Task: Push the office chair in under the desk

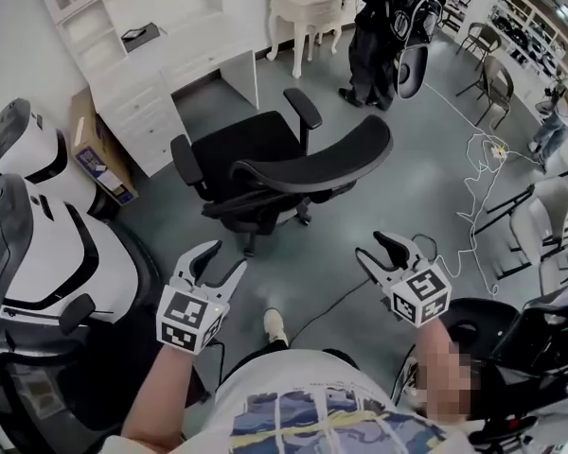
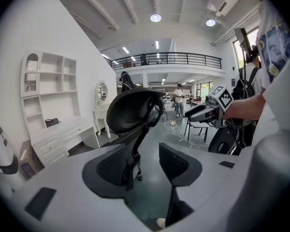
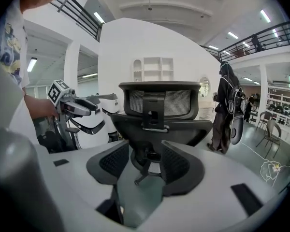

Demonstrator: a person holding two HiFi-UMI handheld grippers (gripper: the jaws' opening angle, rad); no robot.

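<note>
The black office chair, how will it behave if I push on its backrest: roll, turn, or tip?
The office chair likely rolls easily: its star base seems to carry casters on smooth floor. Pushed off-centre, it may swivel rather than go straight. The backrest leans back and looks like mesh, so it may give slightly.

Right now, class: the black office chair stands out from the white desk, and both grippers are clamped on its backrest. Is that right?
No: the head view shows the left gripper and right gripper open, short of the backrest, gripping nothing. The black office chair does stand out from the white desk.
</note>
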